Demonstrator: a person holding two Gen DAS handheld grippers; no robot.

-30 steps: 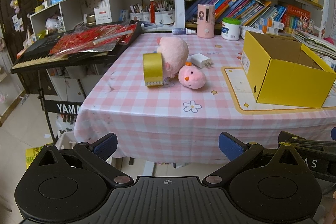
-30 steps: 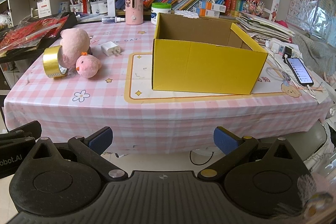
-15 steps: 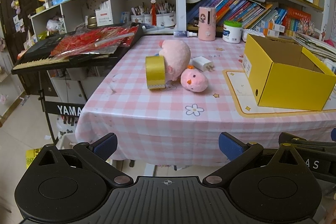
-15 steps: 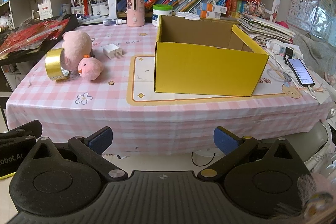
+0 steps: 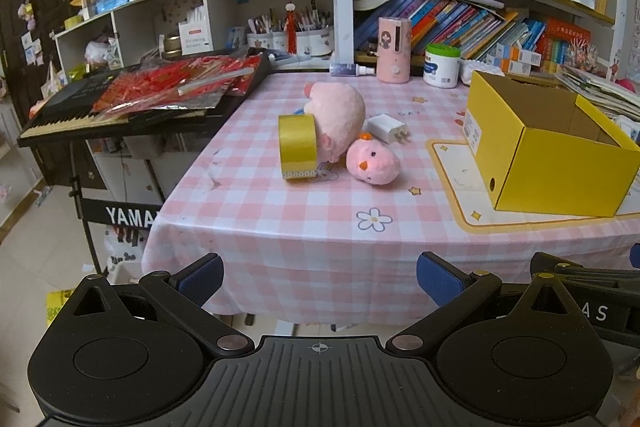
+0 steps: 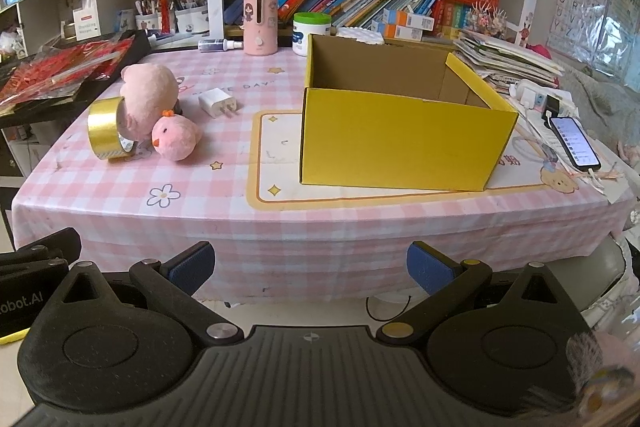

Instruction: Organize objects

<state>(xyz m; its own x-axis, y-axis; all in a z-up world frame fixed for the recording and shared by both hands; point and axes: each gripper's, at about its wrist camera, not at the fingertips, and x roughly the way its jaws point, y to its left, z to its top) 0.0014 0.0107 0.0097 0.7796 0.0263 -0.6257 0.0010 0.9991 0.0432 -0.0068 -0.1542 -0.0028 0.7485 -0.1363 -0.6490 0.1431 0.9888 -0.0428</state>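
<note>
Both grippers are hanging short of the table's near edge, each with its fingers spread wide and nothing between them, which reads as the approach before any pick. The left gripper (image 5: 320, 273) is facing the cluster of loose things on the pink checked tablecloth (image 5: 304, 223). Farthest left, a roll of gold tape (image 5: 298, 146) is standing on edge, leaning against a big pink plush (image 5: 338, 115). Just right of that a small pink chick (image 5: 372, 163) is lying on its side, with a white charger (image 5: 386, 129) behind it. They are sitting bunched together, probably laid out for collecting. Further right, the right gripper (image 6: 310, 263) is pointing at the yellow box (image 6: 400, 151), which is sitting open-topped on a mat and looking empty from here, likely where everything is going.
</note>
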